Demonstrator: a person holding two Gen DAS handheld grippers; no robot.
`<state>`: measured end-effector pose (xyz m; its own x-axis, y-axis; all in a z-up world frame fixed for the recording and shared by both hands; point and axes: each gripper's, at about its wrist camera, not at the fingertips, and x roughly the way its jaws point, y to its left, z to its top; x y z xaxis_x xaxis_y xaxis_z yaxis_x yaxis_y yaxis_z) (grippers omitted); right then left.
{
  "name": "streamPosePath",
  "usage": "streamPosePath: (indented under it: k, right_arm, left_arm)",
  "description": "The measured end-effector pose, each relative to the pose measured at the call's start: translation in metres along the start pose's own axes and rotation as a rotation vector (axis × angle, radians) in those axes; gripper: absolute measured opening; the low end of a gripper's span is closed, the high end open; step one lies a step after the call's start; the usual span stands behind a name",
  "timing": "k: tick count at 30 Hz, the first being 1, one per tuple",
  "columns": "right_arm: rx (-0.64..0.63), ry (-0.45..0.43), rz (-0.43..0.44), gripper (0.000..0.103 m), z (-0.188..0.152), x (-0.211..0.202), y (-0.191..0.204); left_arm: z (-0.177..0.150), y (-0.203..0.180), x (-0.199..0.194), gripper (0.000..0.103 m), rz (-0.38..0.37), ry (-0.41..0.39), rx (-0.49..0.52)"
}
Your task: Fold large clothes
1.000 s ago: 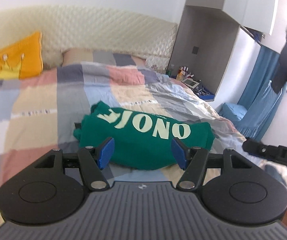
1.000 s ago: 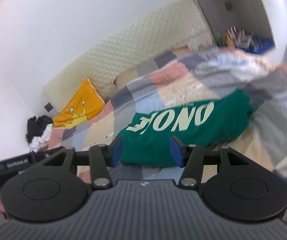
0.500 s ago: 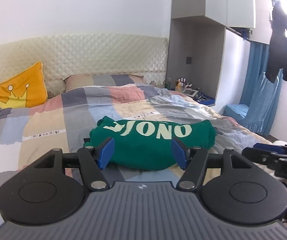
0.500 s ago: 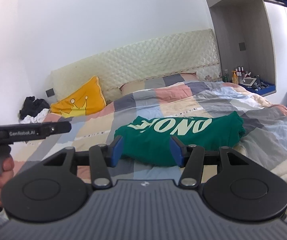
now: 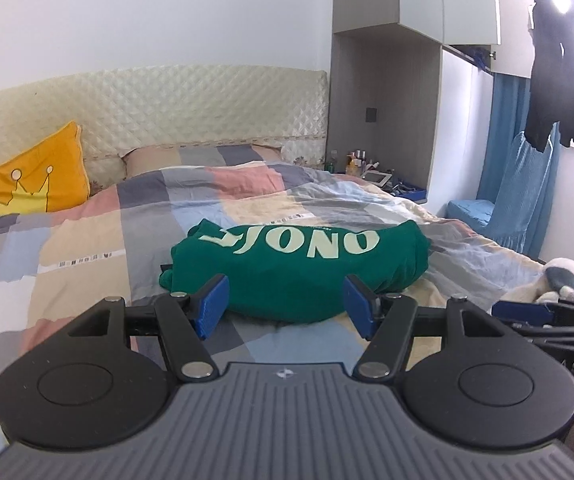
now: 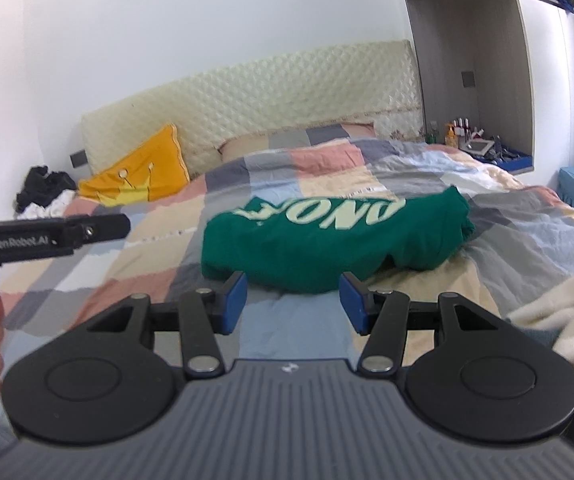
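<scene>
A green garment with pale lettering (image 5: 299, 264) lies folded in a compact bundle on the checked bedcover (image 5: 87, 248); it also shows in the right wrist view (image 6: 335, 240). My left gripper (image 5: 285, 306) is open and empty, held back from the bundle's near edge. My right gripper (image 6: 293, 304) is open and empty, also short of the bundle. The right gripper shows at the right edge of the left wrist view (image 5: 535, 314), and the left gripper at the left of the right wrist view (image 6: 47, 234).
A yellow crown cushion (image 5: 35, 184) leans on the quilted headboard (image 5: 167, 108). A white fluffy blanket (image 6: 559, 308) lies at the bed's right. A bedside niche with bottles (image 5: 371, 172), blue curtain (image 5: 527, 184), hanging dark clothes (image 5: 559, 80), and a clothes pile (image 6: 43, 196) surround the bed.
Both grippers have drawn back and levelled out, so the views now look flat across the bed. The green bundle has not moved. Both grippers stay open.
</scene>
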<state>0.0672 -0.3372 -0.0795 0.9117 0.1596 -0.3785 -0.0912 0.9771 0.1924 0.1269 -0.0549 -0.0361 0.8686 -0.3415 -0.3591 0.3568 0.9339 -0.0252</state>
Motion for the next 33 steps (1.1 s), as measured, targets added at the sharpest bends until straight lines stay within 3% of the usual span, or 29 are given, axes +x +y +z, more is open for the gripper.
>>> streamPosePath:
  k: [18, 33]
  right_arm:
    - [0.003, -0.016, -0.074, 0.055, -0.014, 0.002, -0.004]
    - [-0.010, -0.024, -0.095, 0.055, -0.013, -0.002, -0.001]
  left_arm:
    - [-0.034, 0.002, 0.016, 0.068, 0.024, 0.051, -0.029]
    - [-0.036, 0.004, 0.016, 0.068, 0.024, 0.056, -0.058]
